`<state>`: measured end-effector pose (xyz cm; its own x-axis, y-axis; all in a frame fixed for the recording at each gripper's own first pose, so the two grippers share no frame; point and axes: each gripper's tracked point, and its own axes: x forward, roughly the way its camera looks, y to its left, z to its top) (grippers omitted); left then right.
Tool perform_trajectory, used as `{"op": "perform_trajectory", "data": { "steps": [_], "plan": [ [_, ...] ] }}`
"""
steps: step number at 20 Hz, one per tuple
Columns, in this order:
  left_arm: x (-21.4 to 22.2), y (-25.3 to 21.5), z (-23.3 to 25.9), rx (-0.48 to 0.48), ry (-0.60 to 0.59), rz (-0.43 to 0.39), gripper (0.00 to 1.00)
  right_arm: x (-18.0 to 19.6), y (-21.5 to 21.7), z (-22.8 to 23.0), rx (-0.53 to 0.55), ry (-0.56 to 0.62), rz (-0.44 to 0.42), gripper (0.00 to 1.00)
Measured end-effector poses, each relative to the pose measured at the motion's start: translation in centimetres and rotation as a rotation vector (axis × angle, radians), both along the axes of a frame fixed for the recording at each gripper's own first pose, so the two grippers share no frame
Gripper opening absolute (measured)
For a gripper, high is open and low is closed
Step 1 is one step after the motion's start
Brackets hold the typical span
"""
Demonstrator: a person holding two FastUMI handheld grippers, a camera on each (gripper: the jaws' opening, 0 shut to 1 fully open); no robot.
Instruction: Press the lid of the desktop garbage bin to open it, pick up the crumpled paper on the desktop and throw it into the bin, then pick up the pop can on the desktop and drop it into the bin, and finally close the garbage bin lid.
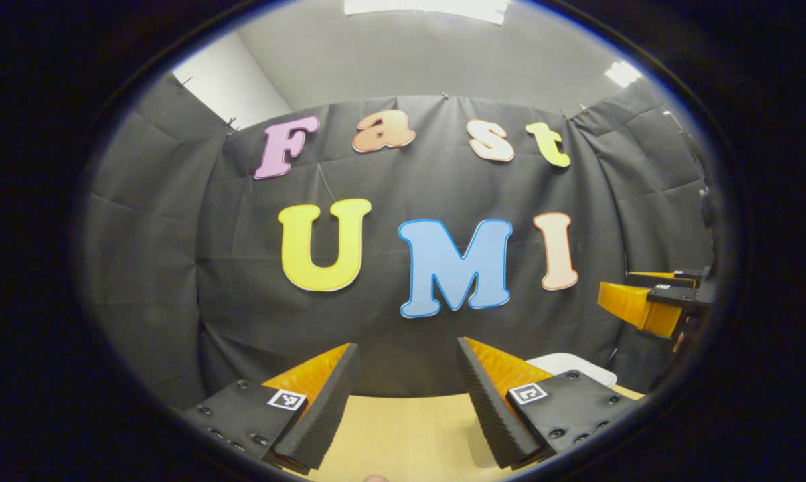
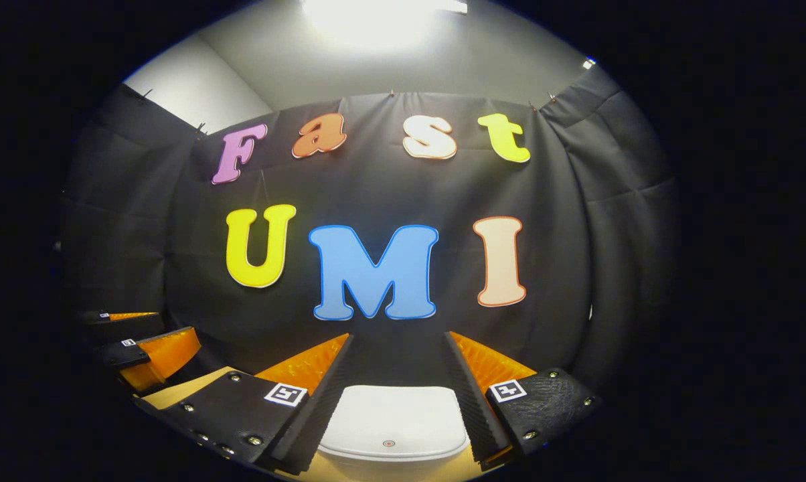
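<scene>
White bin lid [image 2: 393, 422] between right jaws

No legible text is seen; small square coded markers [image 2: 286, 393] are fixed on each tool's fingers.

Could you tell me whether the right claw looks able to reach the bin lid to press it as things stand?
Probably yes: the right claw is open, the closed white bin lid lies straight ahead between its fingers, and nothing stands between them.

Recording booth, black cloth wall [image 1: 410, 321], wooden desktop [image 1: 403, 428], ceiling light [image 2: 376, 13]
</scene>
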<state>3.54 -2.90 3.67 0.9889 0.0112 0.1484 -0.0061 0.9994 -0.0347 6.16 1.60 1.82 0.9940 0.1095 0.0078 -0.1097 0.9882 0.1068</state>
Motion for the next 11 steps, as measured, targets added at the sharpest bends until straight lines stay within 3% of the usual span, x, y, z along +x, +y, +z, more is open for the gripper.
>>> {"op": "perform_trajectory", "data": {
  "steps": [10, 11],
  "plan": [
    [-1.6, 0.5, 0.2, -0.013, -0.007, -0.008, 0.99, -2.0, 0.1, -0.8, -0.015, 0.019, -0.007, 0.84],
    [-1.6, 0.5, 0.3, -0.013, -0.008, -0.013, 0.99, -2.2, 0.1, -0.7, -0.015, 0.018, -0.011, 0.77]
  ]
}}
